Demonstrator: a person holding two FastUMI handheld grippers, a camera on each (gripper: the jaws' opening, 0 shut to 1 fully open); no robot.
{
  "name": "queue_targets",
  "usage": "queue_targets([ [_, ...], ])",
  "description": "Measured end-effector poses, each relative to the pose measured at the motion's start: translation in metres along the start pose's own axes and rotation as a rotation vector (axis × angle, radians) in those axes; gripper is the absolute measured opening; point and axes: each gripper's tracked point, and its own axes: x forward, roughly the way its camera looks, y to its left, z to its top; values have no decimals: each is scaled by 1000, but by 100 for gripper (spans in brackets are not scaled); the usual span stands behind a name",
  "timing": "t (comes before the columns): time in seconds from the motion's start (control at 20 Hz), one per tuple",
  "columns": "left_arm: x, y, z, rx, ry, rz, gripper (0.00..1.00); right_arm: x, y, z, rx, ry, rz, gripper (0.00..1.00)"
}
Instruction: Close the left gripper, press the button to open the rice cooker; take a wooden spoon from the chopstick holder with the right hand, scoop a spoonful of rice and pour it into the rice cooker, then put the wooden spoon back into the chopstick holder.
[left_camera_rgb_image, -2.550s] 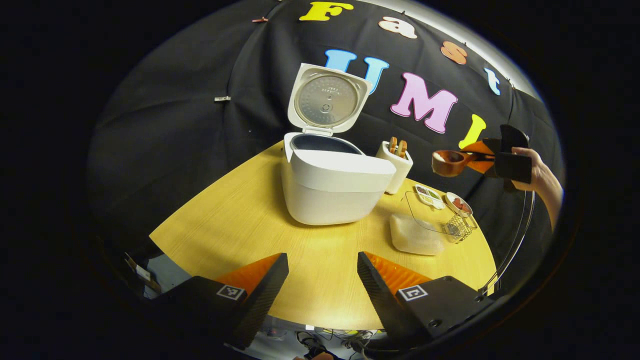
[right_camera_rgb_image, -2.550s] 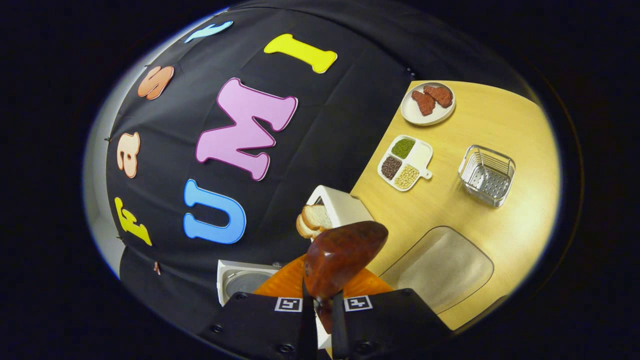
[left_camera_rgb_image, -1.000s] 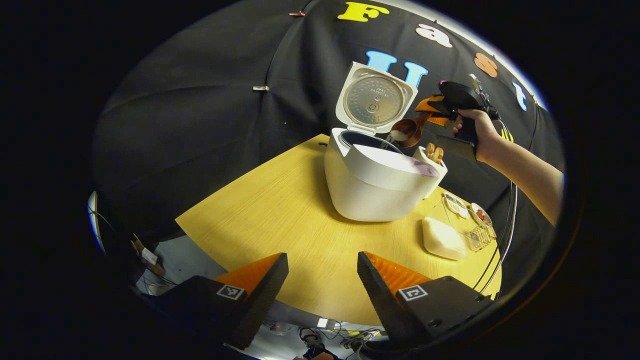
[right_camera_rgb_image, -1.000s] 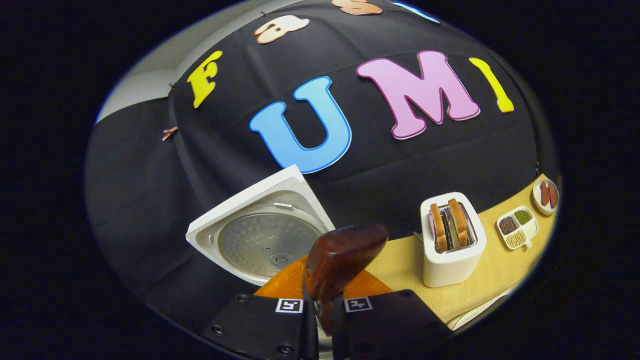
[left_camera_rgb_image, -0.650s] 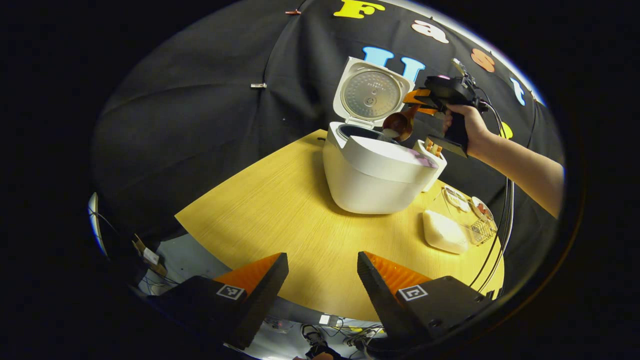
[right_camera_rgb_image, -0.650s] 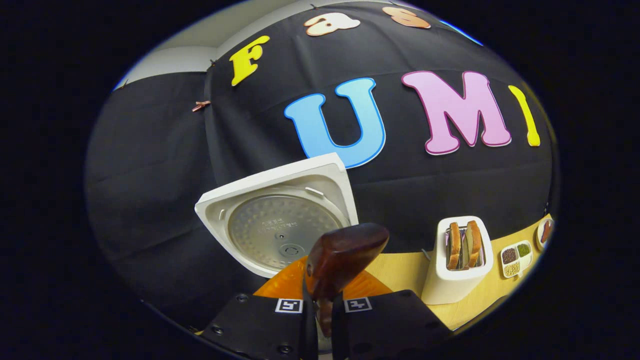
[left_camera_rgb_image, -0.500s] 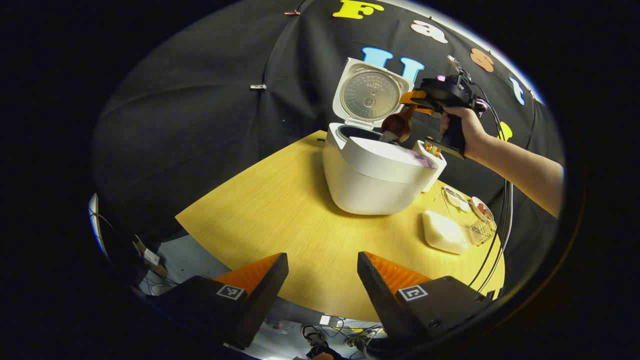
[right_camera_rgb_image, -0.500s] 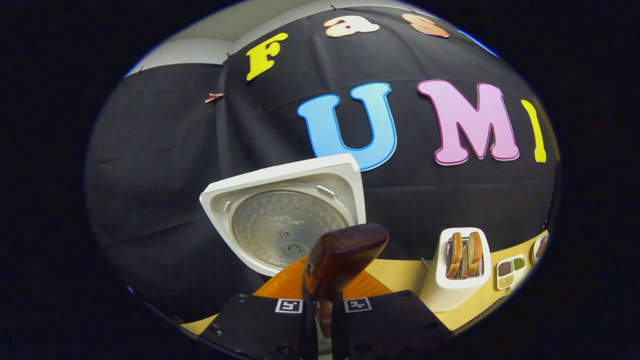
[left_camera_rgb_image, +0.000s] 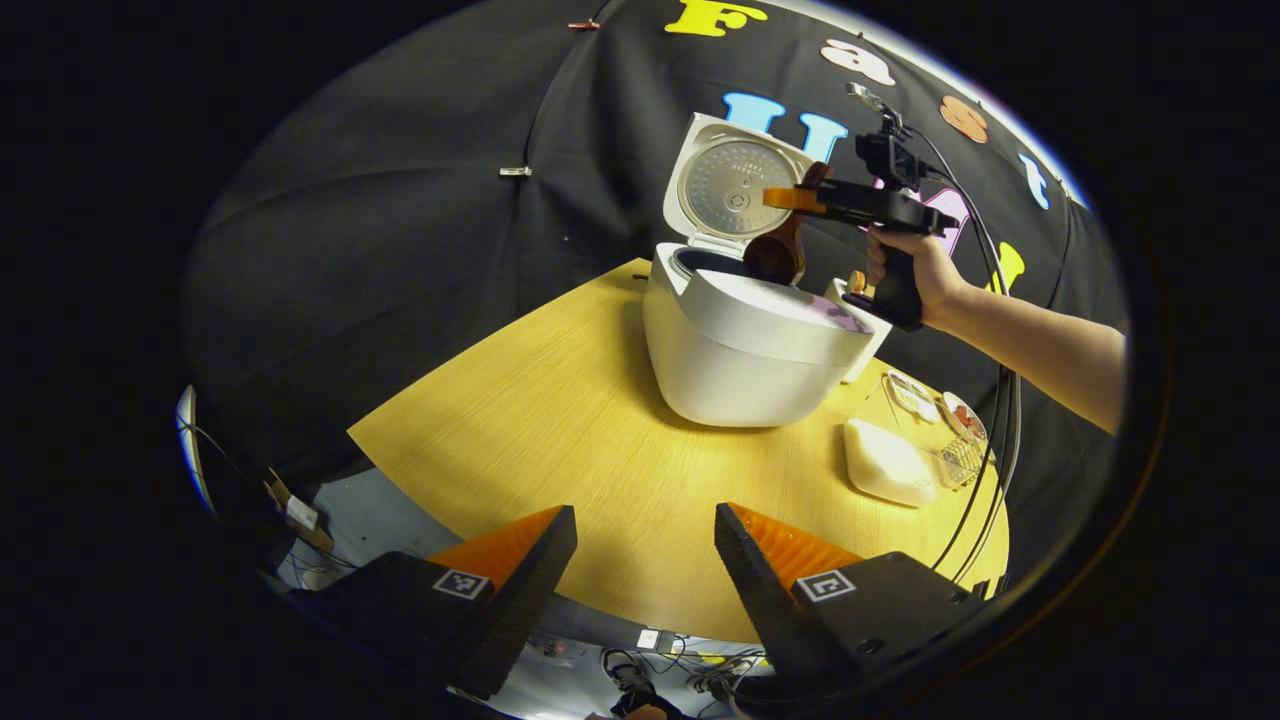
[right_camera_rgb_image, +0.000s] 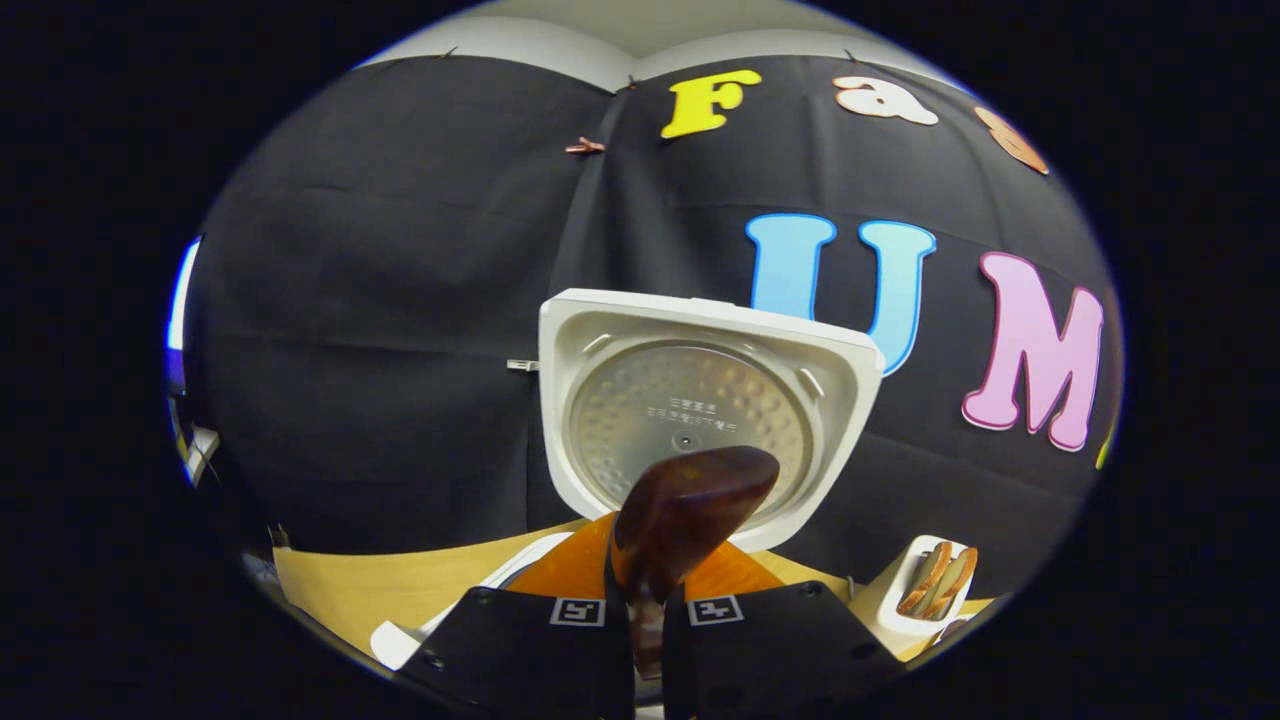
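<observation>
The left gripper (left_camera_rgb_image: 645, 540) hangs released over the desk's (left_camera_rgb_image: 560, 420) near edge. Farther back, the right gripper (right_camera_rgb_image: 640, 610) clenches the wooden spoon's (right_camera_rgb_image: 685, 520) handle, bowl tipped down over the open rice cooker (left_camera_rgb_image: 745, 340) near the desk's far edge.

Left claw (left_camera_rgb_image: 645, 530) agape, right claw (right_camera_rgb_image: 640, 600) clamped.
</observation>
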Motion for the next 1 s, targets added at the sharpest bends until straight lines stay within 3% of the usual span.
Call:
queue_targets([
  [0.05, -1, 0, -2, 4, -1, -1, 96, -1, 5, -2, -20, 4, 10, 15],
  [0.15, -4, -1, -2, 12, -5, 1, 96, -3, 10, -4, -18, 17, 26, 15],
  [0.35, -9, -6, 3, 35, -30, 2, 96, -17, -7, 11, 74, 2, -3, 15],
  [0.65, -17, -30, 11, 64, -51, -39, 96, -74, -61, 51, 225, -49, -121, 16],
  [1.0, -26, -67, 34, 125, -84, -106, 96, -195, -151, 65, 325, -80, -329, 15],
])
